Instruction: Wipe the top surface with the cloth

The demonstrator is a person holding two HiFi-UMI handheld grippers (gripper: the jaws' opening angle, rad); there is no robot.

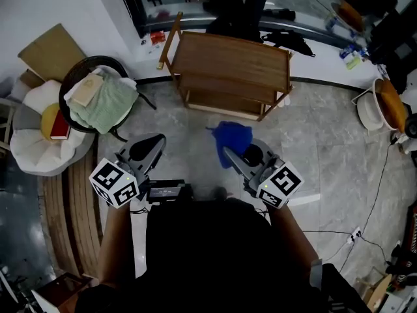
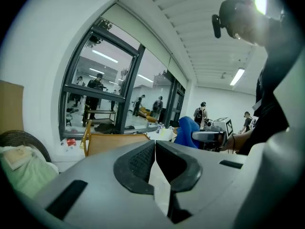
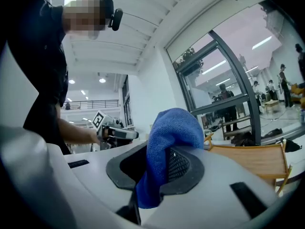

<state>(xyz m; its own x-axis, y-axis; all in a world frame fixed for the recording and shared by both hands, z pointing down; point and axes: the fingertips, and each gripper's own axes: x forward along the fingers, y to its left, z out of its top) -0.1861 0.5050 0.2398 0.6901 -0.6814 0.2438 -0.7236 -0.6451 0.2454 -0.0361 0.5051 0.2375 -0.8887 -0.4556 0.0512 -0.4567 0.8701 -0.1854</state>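
A wooden shelf table (image 1: 231,59) stands ahead of me on the floor, its brown top bare. My right gripper (image 1: 229,154) is shut on a blue cloth (image 1: 232,139), which bunches up past the jaws; the blue cloth (image 3: 167,142) fills the gap between the black pads in the right gripper view, with the wooden table (image 3: 257,156) beyond. My left gripper (image 1: 156,143) is held level beside it, jaws together and holding nothing. In the left gripper view the left gripper (image 2: 155,149) points toward the table (image 2: 114,142) and shows the cloth (image 2: 187,130) at right.
A round chair (image 1: 98,96) with a green towel and a book stands left of the table. A white cushion seat (image 1: 42,135) with a red book lies further left. A basin (image 1: 381,106) stands at right, cables run across the floor, bags lie behind the table.
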